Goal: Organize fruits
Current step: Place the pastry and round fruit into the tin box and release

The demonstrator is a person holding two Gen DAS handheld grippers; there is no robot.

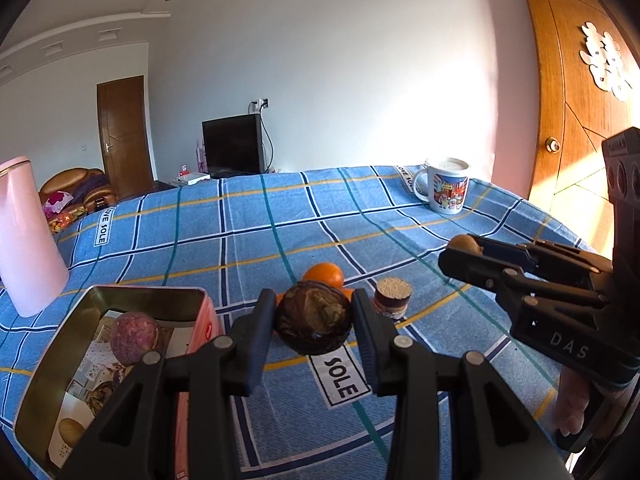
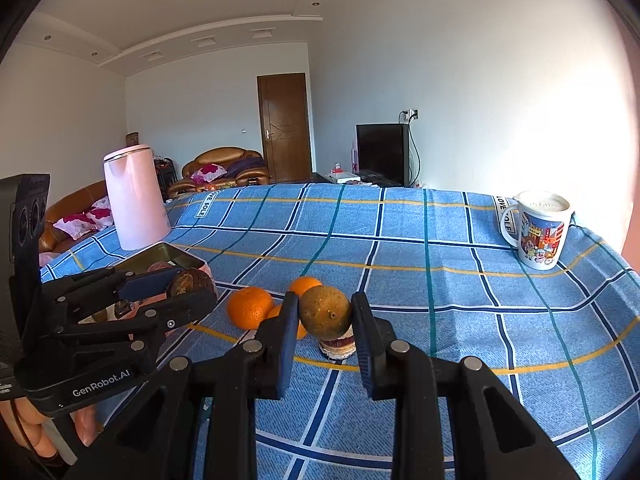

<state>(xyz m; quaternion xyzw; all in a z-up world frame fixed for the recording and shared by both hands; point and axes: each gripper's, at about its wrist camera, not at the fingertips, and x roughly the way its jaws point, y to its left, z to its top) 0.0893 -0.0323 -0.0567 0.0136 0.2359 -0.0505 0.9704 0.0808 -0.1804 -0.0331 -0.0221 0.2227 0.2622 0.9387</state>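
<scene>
My left gripper (image 1: 313, 322) is shut on a dark brown wrinkled fruit (image 1: 313, 318), held above the blue checked cloth just right of a pink tin box (image 1: 70, 356). A purple fruit (image 1: 134, 338) lies inside the tin. My right gripper (image 2: 325, 320) is shut on a brownish-green round fruit (image 2: 326, 312); from the left wrist it shows at the right as the right gripper (image 1: 460, 248). Oranges (image 2: 250, 307) lie on the cloth behind both grippers, one orange (image 1: 323, 275) showing past the dark fruit. The left gripper (image 2: 188, 284) appears at left in the right wrist view.
A small cork-stoppered jar (image 1: 394, 298) stands near the oranges. A pink kettle (image 1: 26, 236) is at the far left, a printed mug (image 1: 446, 184) at the far right corner. The blue checked cloth (image 1: 280, 220) covers the table; a wooden door (image 1: 580, 120) is at right.
</scene>
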